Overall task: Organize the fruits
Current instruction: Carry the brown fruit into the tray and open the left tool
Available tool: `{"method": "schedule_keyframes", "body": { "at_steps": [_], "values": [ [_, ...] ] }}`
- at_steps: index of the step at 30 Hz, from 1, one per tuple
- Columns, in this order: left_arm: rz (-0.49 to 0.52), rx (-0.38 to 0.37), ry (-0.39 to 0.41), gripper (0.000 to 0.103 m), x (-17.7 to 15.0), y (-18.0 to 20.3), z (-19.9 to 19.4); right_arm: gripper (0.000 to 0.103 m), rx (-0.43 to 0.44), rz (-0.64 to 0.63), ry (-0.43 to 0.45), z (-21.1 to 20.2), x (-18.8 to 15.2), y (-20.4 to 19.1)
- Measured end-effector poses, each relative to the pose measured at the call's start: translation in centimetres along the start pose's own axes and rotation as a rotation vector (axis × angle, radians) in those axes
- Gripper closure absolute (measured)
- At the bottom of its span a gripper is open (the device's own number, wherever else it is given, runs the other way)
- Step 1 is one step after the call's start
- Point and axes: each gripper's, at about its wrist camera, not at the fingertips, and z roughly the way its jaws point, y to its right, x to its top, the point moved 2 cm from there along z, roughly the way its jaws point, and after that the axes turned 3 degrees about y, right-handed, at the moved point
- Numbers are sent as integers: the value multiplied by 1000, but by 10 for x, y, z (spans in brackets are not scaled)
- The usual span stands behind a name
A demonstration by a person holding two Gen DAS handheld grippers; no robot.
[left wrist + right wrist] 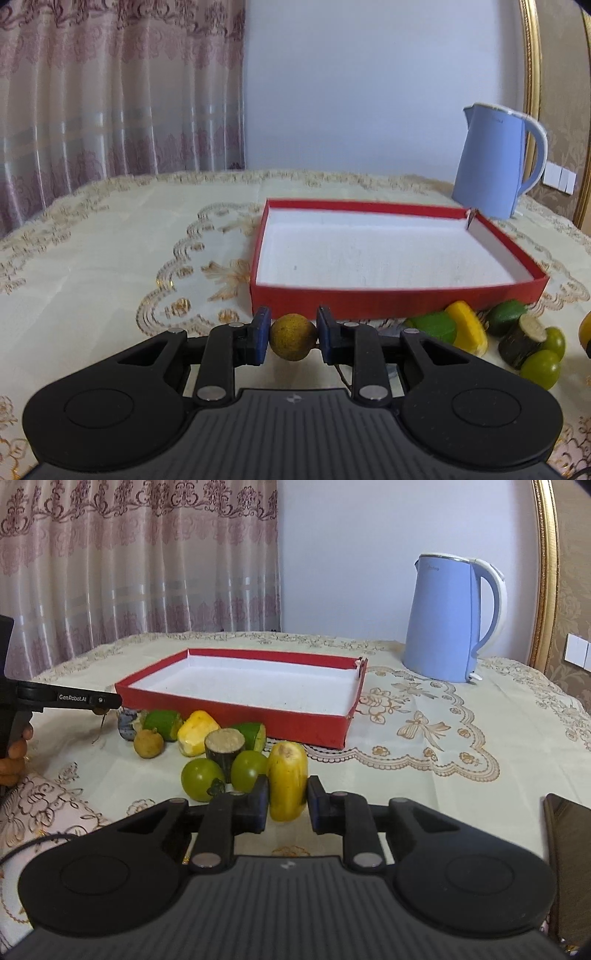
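My left gripper [293,334] is shut on a small brown-yellow round fruit [293,336], held just in front of the near wall of the red tray [399,301]. The tray has a white, bare floor. My right gripper [287,799] has its fingers on both sides of a yellow banana piece [287,779] standing on the tablecloth. Beside it lie two green round fruits [201,779], a dark cut stub [224,747], a yellow chunk [195,734], green pieces [162,720] and another brown round fruit [148,743]. The left gripper's side [74,698] shows in the right wrist view.
A light blue kettle [448,620] stands at the back right behind the red tray [236,710]. A dark flat object [569,867] lies at the right edge of the table. Curtains and a wall are behind the table.
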Motion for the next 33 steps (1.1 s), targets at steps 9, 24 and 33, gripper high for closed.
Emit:
{"method": "schedule_keyframes", "body": {
  "at_steps": [9, 24, 33],
  "values": [
    [60, -28, 78, 77, 44, 25, -2, 82, 30, 36, 53, -10, 7, 0],
    [152, 61, -70, 77, 56, 62, 106, 82, 40, 74, 85, -18, 9, 6],
    [170, 91, -112, 77, 56, 66, 127, 82, 53, 84, 80, -14, 7, 5]
  ]
}}
